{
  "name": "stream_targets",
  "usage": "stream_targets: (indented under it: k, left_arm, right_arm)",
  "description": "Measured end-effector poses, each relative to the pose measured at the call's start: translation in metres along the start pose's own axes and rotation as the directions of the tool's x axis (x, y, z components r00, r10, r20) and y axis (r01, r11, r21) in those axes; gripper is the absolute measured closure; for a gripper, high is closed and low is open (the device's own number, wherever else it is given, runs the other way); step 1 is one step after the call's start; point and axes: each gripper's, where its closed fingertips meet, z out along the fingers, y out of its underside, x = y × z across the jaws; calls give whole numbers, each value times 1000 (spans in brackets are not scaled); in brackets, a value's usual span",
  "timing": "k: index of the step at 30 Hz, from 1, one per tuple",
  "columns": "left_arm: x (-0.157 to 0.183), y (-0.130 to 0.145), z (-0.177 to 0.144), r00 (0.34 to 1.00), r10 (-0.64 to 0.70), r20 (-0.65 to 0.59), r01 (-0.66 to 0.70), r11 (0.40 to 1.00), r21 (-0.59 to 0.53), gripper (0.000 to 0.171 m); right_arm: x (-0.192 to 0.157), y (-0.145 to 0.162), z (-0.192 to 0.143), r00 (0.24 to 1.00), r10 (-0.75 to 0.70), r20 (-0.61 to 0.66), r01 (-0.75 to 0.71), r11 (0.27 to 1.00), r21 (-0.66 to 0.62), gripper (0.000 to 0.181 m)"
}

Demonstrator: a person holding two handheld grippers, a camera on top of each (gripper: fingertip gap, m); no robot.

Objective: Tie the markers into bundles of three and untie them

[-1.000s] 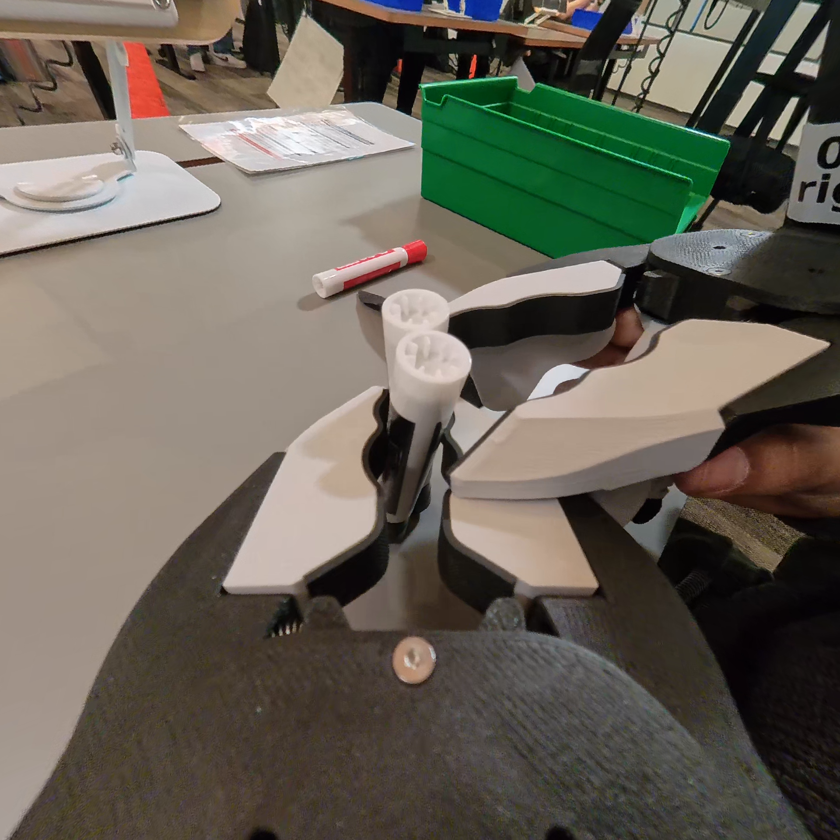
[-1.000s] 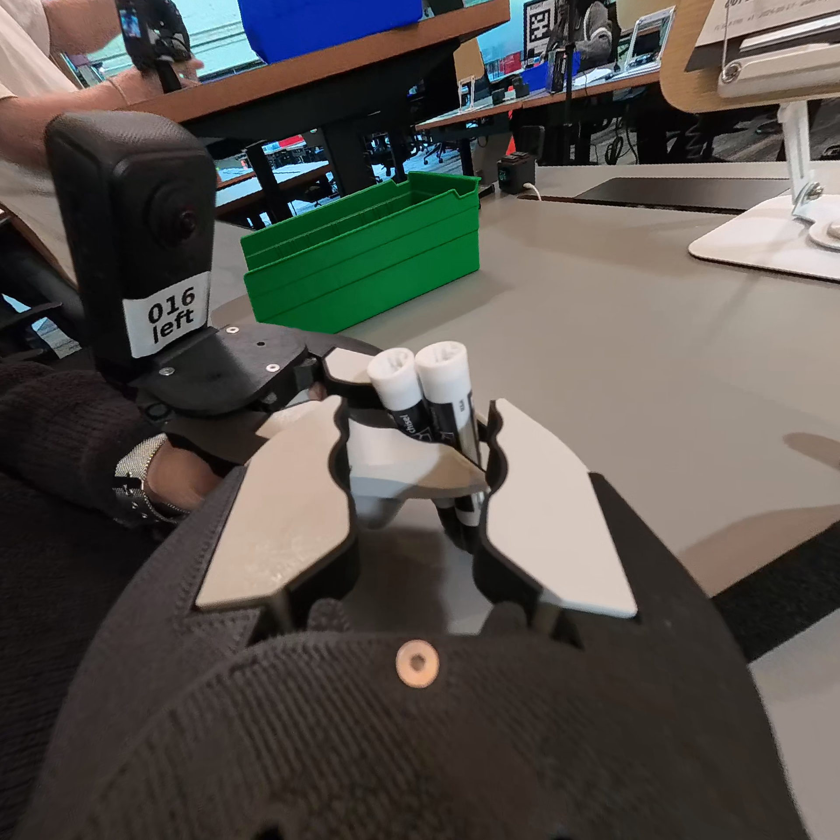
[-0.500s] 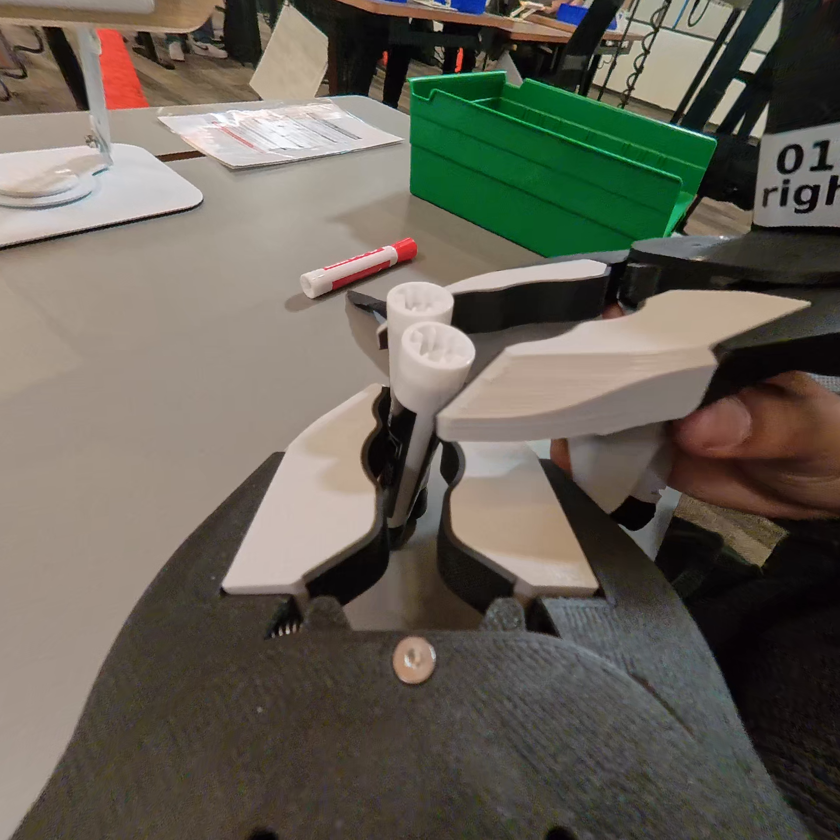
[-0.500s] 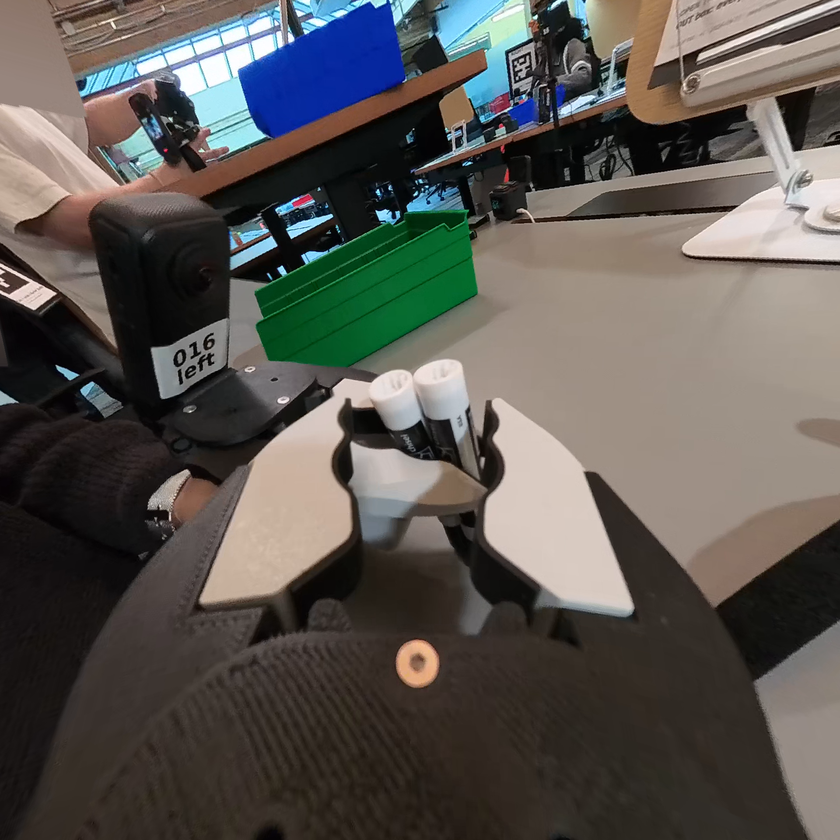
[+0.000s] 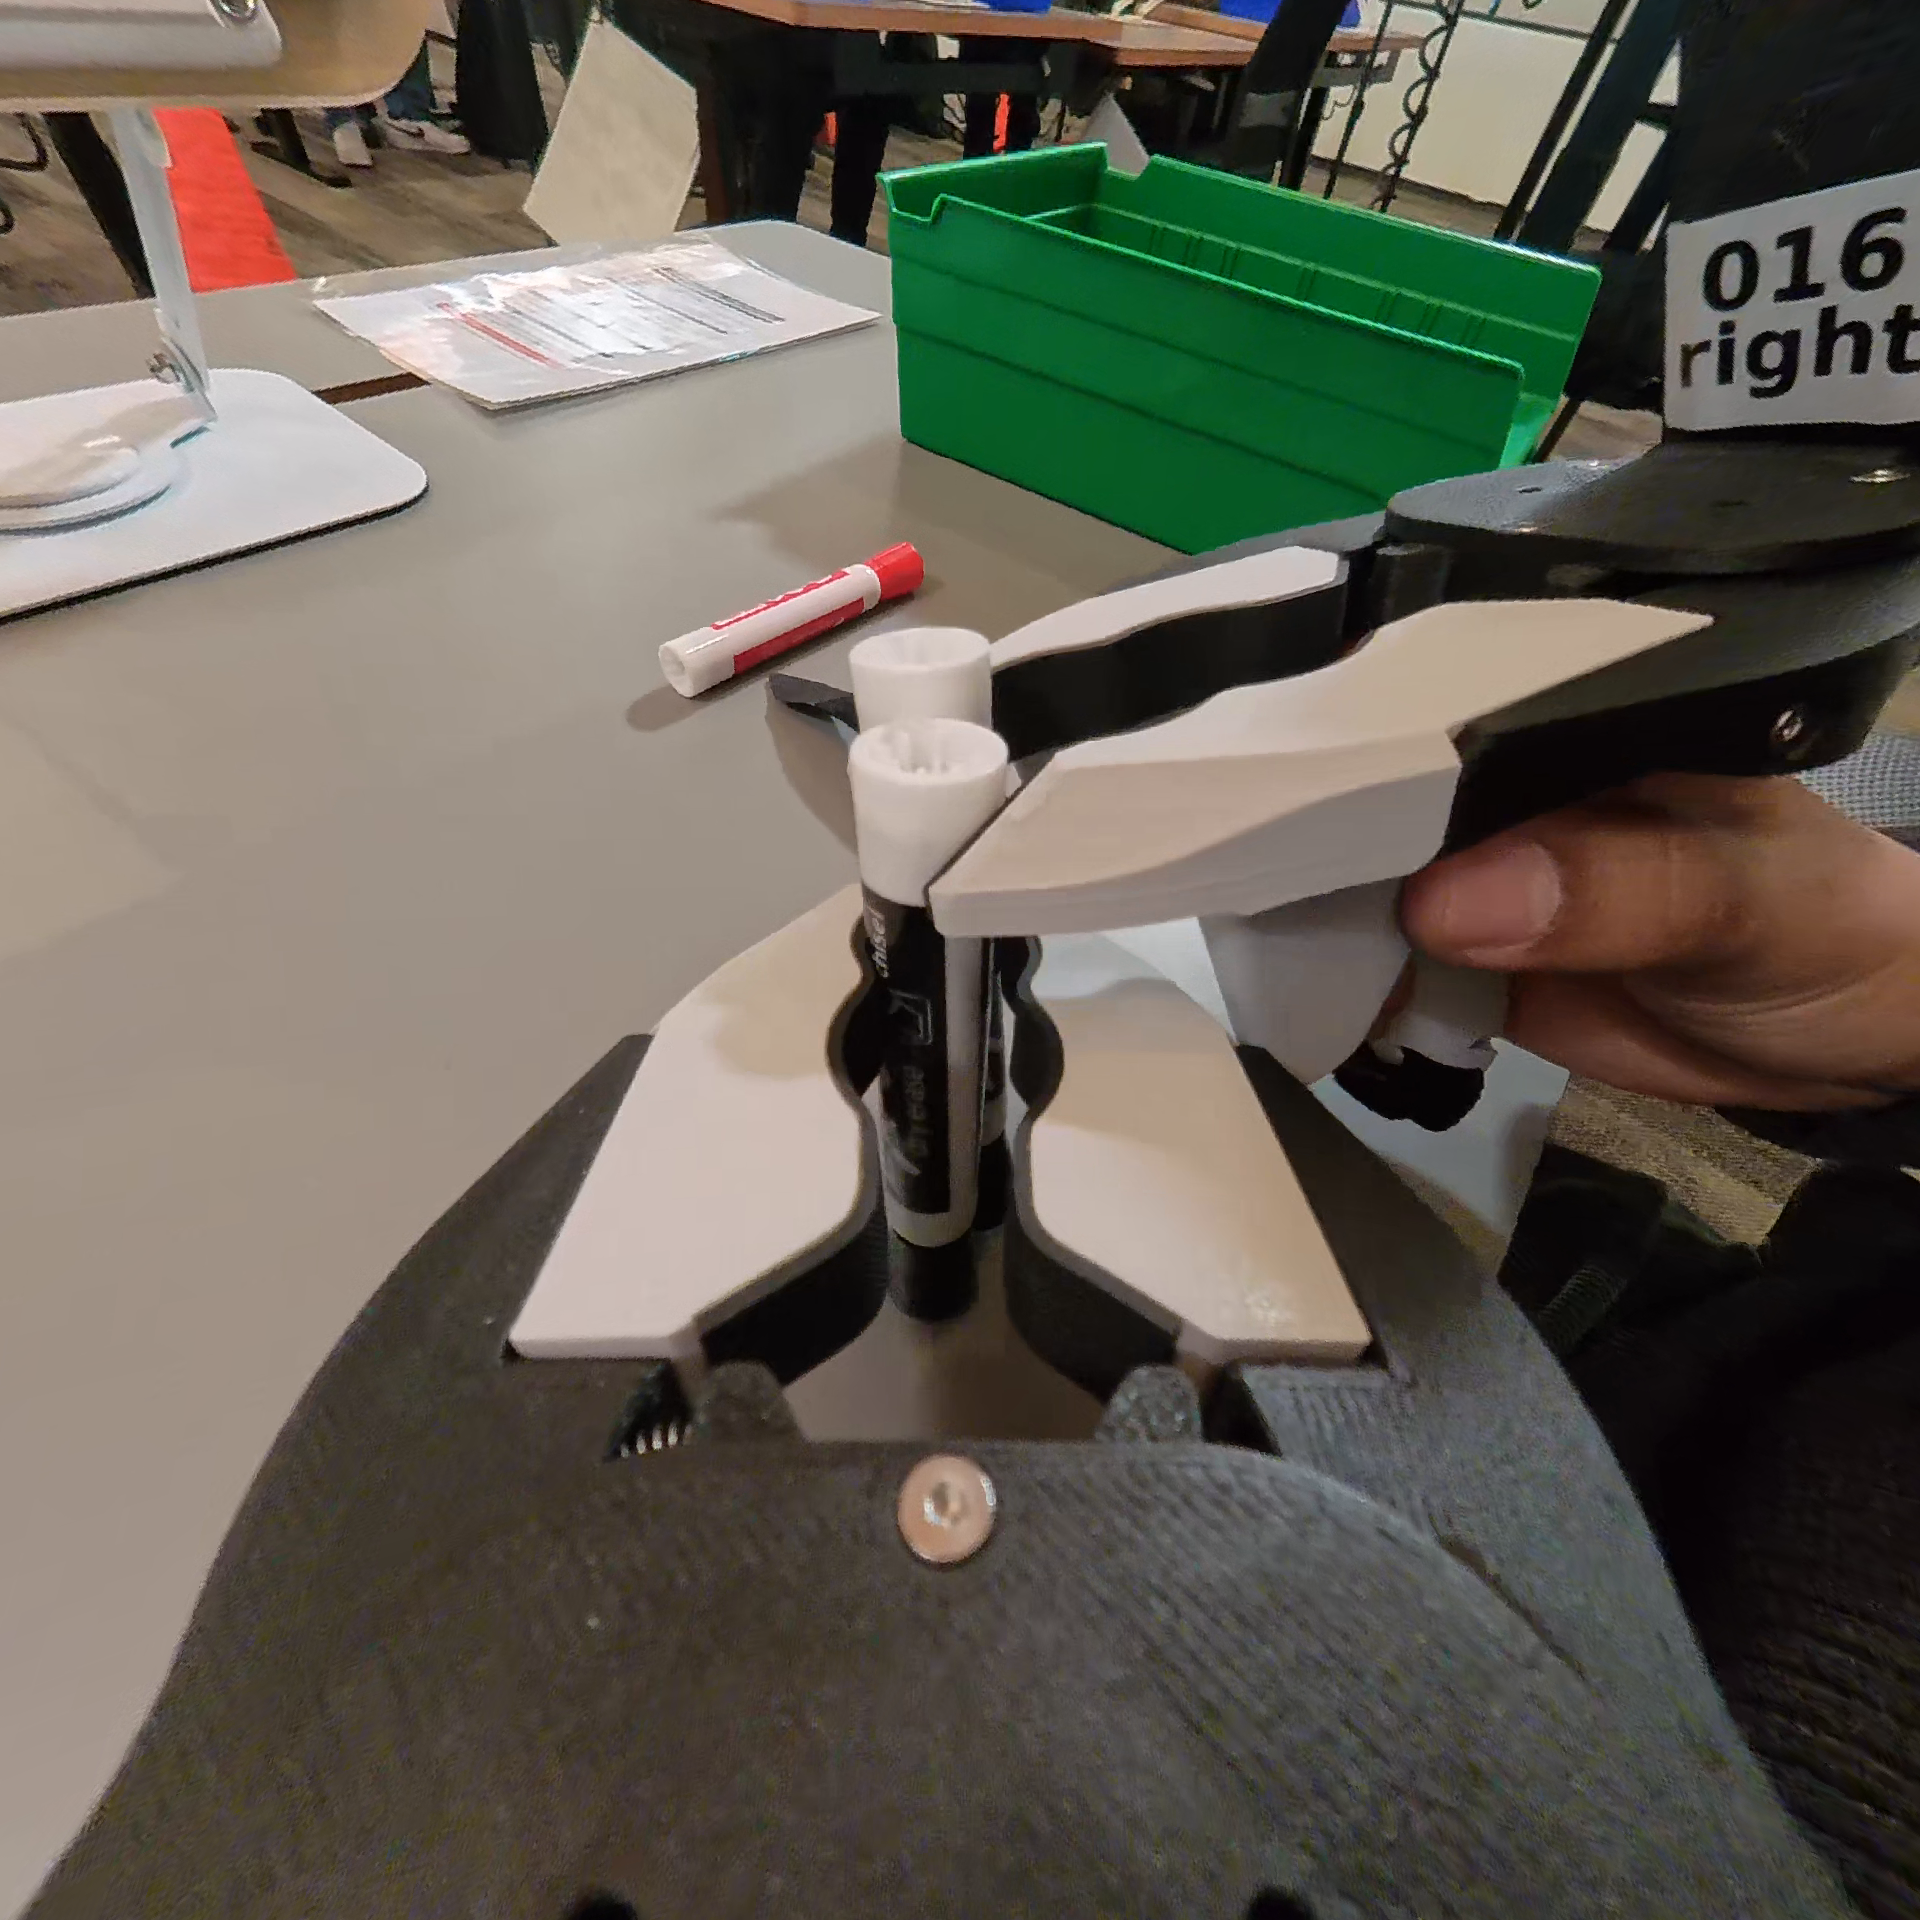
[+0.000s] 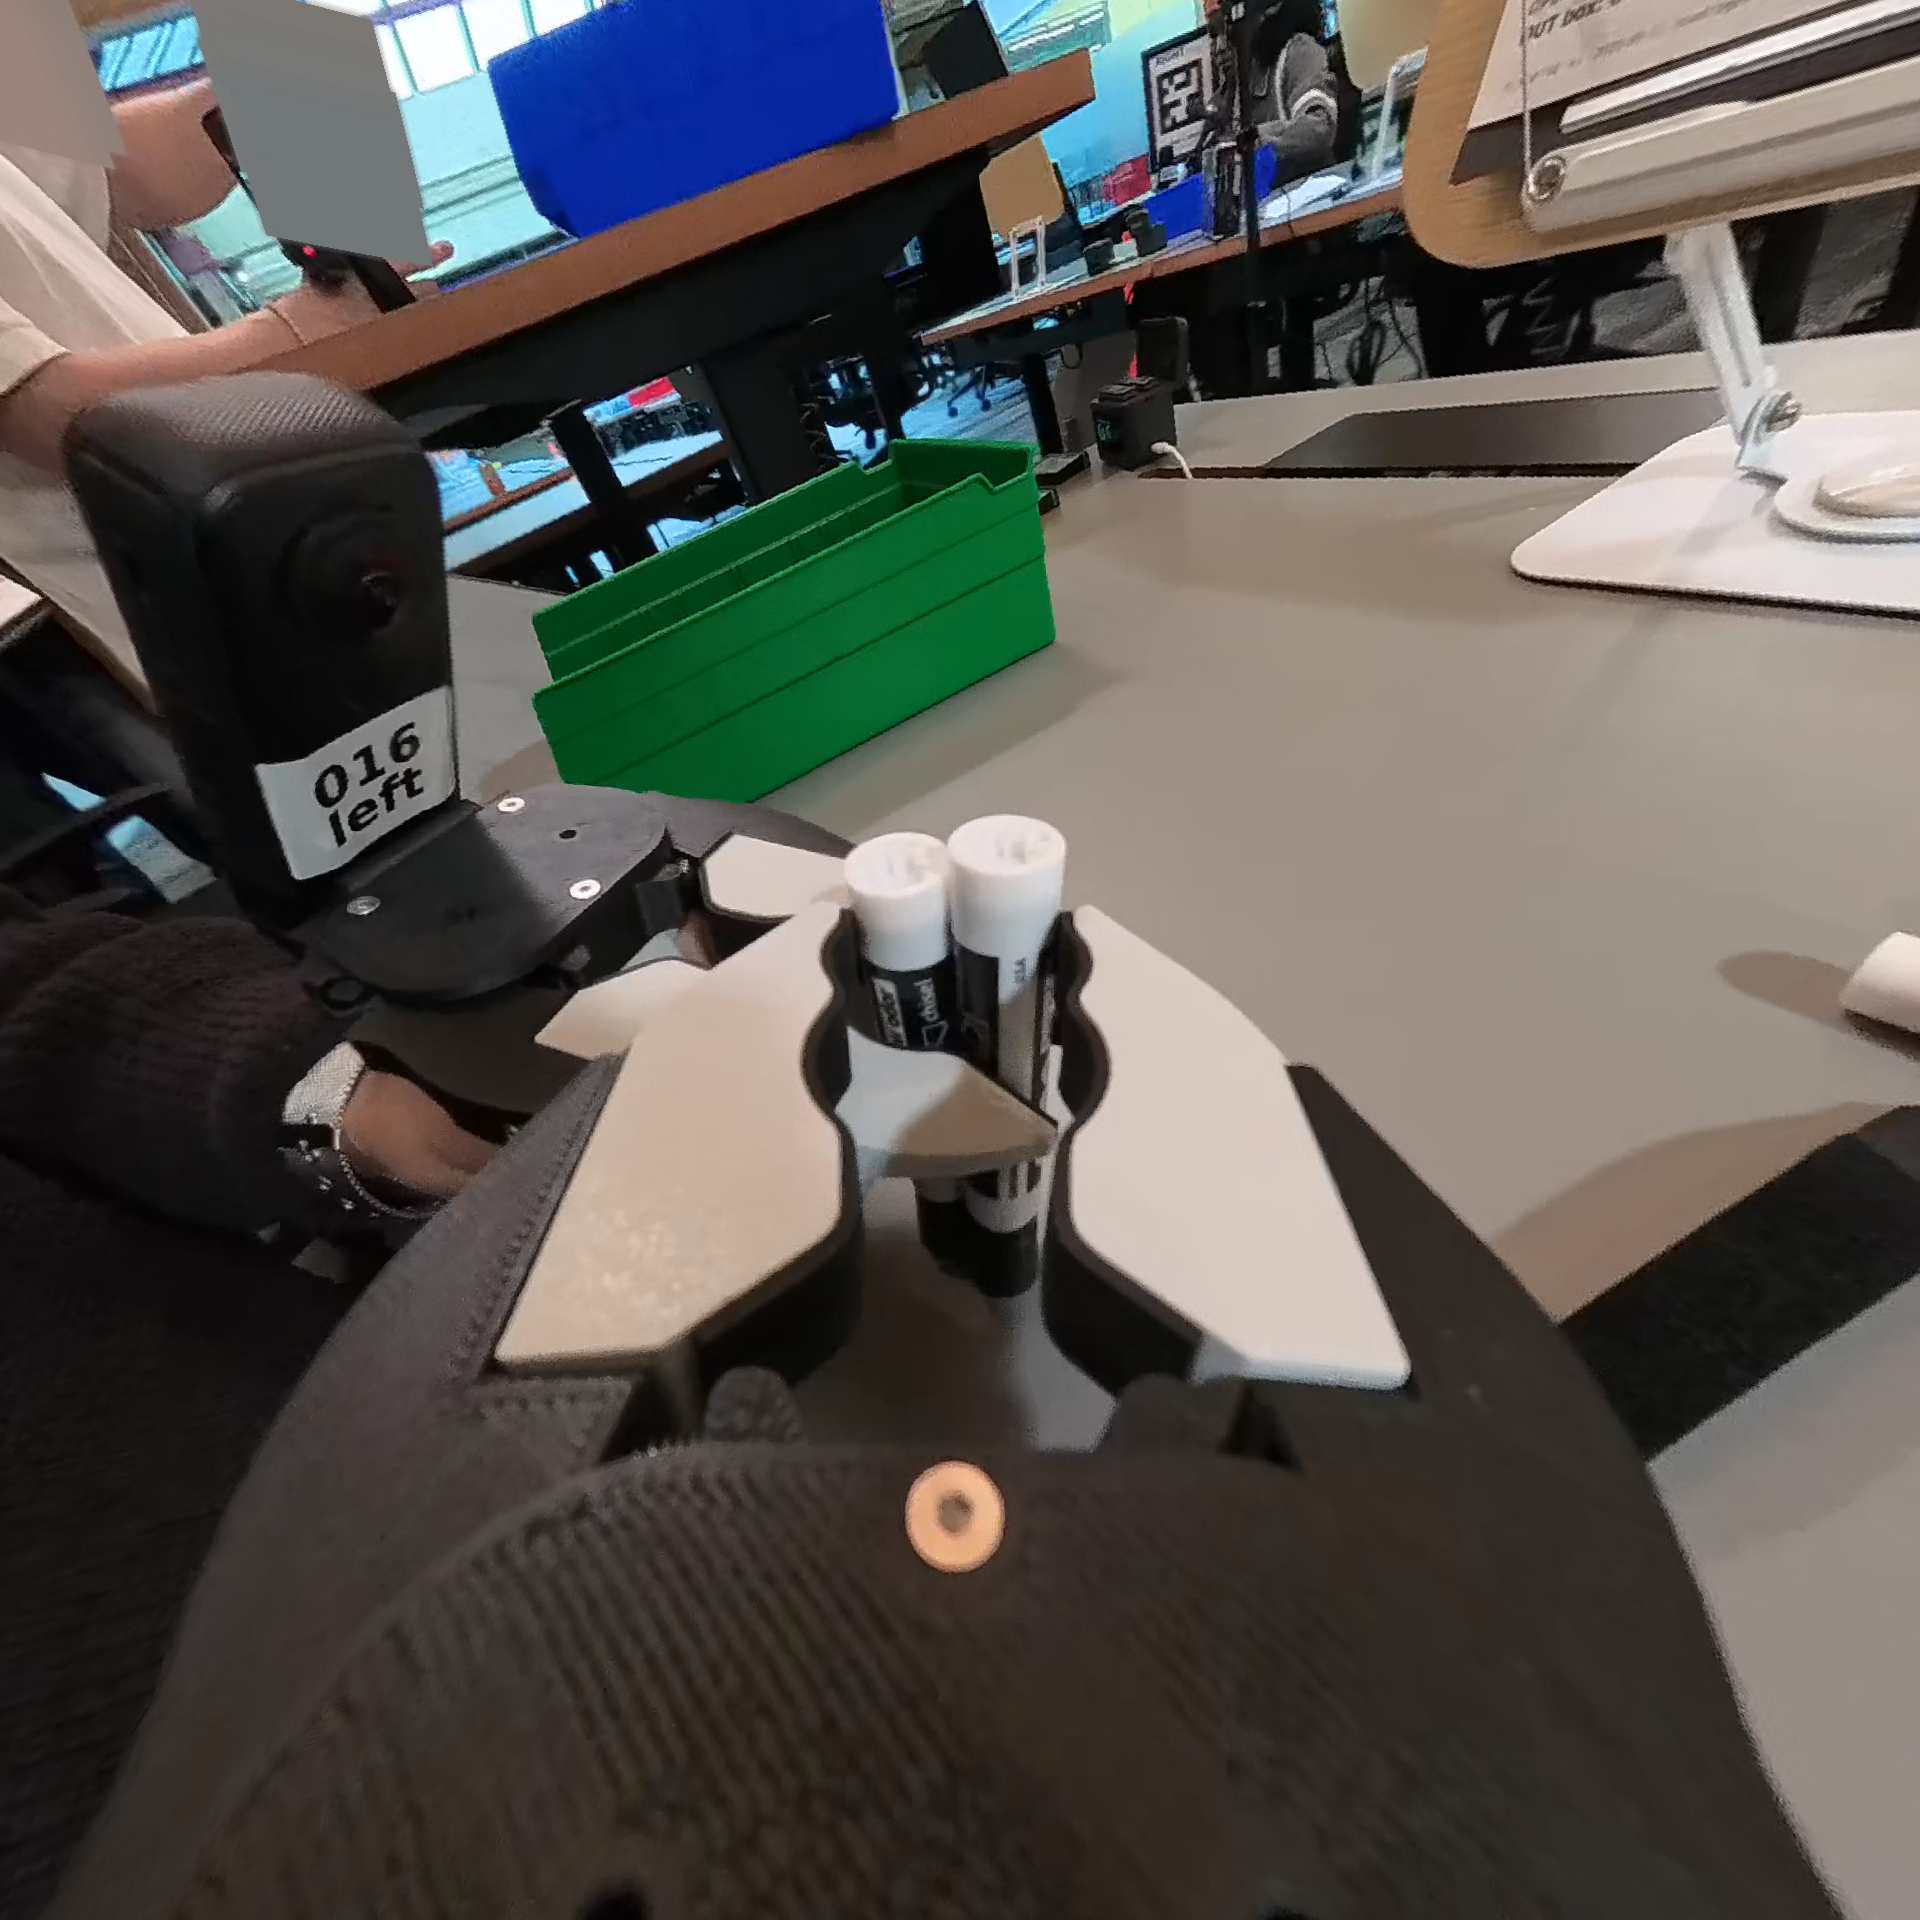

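Observation:
Two black markers (image 5: pixel 920 1060) with white ends stand upright, side by side, above the grey table (image 5: pixel 364 831). My left gripper (image 5: pixel 940 925) is shut on their lower bodies, in the notch between its fingers. My right gripper (image 5: pixel 862 795) comes in from the right and is shut on the same pair higher up, just below the white ends. In the right wrist view the markers (image 6: pixel 956 904) sit between my right gripper's (image 6: pixel 956 925) fingers, and the left gripper (image 6: pixel 914 1008) crosses from the left. A red marker (image 5: pixel 790 618) lies on the table beyond them.
A green bin (image 5: pixel 1195 395) stands at the back right of the table, also in the right wrist view (image 6: pixel 800 665). A white stand base (image 5: pixel 208 468) and a printed sheet (image 5: pixel 603 312) lie at the back left. A person sits at another desk behind. The grippers are tip to tip, or close to it. The red marker (image 5: pixel 790 618) is about equally far from each gripper, around 20 centimeters.
My right gripper's fingers have closed in around the two black markers. Both grippers have lifted and tilted a little. The red marker has not moved.

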Motion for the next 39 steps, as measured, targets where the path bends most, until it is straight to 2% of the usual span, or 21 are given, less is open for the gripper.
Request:
stream_targets:
  k: [12, 16, 23, 25, 31, 36, 39]
  left_arm:
    - [-6, 3, 3, 1000, -4, 1, 4, 999, -49, 152]
    - [-6, 5, 8, 999, -48, -26, 46, 997, -62, 151]
    - [-6, 5, 8, 997, -53, -47, 50, 997, -61, 151]
    - [-6, 6, 8, 994, -86, -66, 82, 995, -64, 151]
    - [-15, 8, 9, 942, -318, -110, 310, 947, -82, 151]
    - [-32, 2, 7, 941, -331, -69, 329, 944, -36, 151]
    - [-43, -6, 4, 942, -331, -43, 333, 942, 31, 151]
  right_arm:
    - [7, 1, 3, 996, 87, 21, -87, 996, 1, 145]
    - [15, 0, 1, 993, 117, 4, -117, 993, 10, 151]
    - [16, 0, 2, 990, 139, 0, -139, 990, 5, 151]
    - [15, 0, 2, 987, 162, 14, -162, 987, 5, 149]
    - [16, -5, 0, 962, 263, 70, -265, 964, 17, 136]
    - [20, 2, 1, 959, 281, 43, -280, 960, -26, 128]
    - [22, 13, 4, 962, 272, 8, -271, 960, -75, 126]
